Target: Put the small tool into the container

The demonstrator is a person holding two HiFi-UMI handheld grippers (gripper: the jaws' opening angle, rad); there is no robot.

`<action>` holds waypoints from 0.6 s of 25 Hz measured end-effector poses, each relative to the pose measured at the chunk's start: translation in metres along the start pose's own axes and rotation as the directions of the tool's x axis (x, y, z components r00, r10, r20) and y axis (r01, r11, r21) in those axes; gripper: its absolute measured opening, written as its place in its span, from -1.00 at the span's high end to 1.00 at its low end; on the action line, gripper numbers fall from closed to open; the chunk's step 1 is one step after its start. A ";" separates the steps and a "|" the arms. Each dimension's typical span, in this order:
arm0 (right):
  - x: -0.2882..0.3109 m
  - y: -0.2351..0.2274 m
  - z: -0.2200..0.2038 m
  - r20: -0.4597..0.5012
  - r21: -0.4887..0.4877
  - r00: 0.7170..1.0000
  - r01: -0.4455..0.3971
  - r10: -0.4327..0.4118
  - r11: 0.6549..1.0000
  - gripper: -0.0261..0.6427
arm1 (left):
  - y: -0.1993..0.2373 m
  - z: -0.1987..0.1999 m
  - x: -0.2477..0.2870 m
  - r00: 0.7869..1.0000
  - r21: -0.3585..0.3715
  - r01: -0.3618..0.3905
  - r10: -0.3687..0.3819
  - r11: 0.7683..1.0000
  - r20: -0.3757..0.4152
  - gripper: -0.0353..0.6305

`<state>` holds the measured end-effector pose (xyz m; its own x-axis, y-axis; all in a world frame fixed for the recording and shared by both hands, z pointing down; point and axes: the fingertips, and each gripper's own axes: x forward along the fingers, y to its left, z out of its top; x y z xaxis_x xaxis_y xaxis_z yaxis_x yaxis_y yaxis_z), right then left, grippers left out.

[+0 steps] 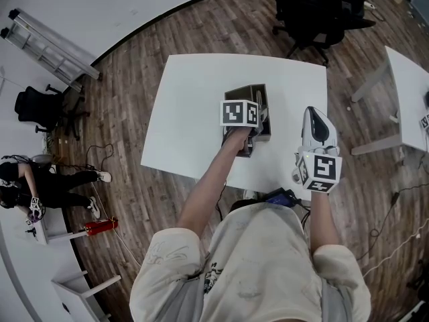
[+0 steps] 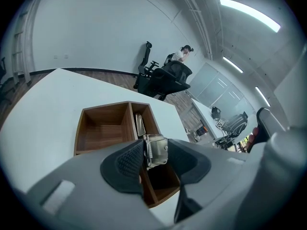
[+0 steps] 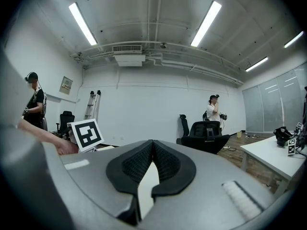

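Metal tool (image 2: 155, 150) between left gripper's (image 2: 159, 158) jaws.

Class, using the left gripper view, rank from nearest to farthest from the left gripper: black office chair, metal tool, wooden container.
1. Metal tool, between the jaws.
2. Wooden container, directly beyond it.
3. Black office chair, far background, upper centre.

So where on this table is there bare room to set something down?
The table lies bare left of the wooden container, behind it to the far edge, and right of it. Crowded: over the container, where the left gripper hangs with the metal tool between its fingers.
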<state>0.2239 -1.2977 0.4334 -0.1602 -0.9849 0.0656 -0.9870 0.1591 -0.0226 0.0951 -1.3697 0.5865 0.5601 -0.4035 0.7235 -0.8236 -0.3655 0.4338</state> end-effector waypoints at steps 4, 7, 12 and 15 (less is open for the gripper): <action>-0.006 -0.008 0.005 0.002 0.000 1.000 -0.002 0.002 1.000 0.90 | -0.011 0.000 -0.002 1.000 0.021 -0.019 0.019 1.000 0.005 0.33; -0.010 -0.014 0.010 0.001 -0.002 1.000 -0.003 0.003 1.000 0.90 | -0.020 0.003 -0.005 0.999 0.037 -0.034 0.033 0.999 0.013 0.32; -0.005 -0.007 0.009 0.004 -0.008 1.000 -0.005 0.005 1.000 0.90 | -0.010 0.008 -0.008 0.999 0.047 -0.042 0.041 0.998 0.021 0.32; -0.012 -0.011 0.012 0.006 -0.008 1.000 -0.006 0.006 1.000 0.90 | -0.019 0.007 -0.012 0.998 0.047 -0.051 0.050 0.998 0.031 0.32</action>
<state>0.2373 -1.2884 0.4208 -0.1663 -0.9843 0.0592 -0.9861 0.1657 -0.0147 0.1044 -1.3638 0.5661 0.5211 -0.4472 0.7270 -0.8459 -0.3837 0.3703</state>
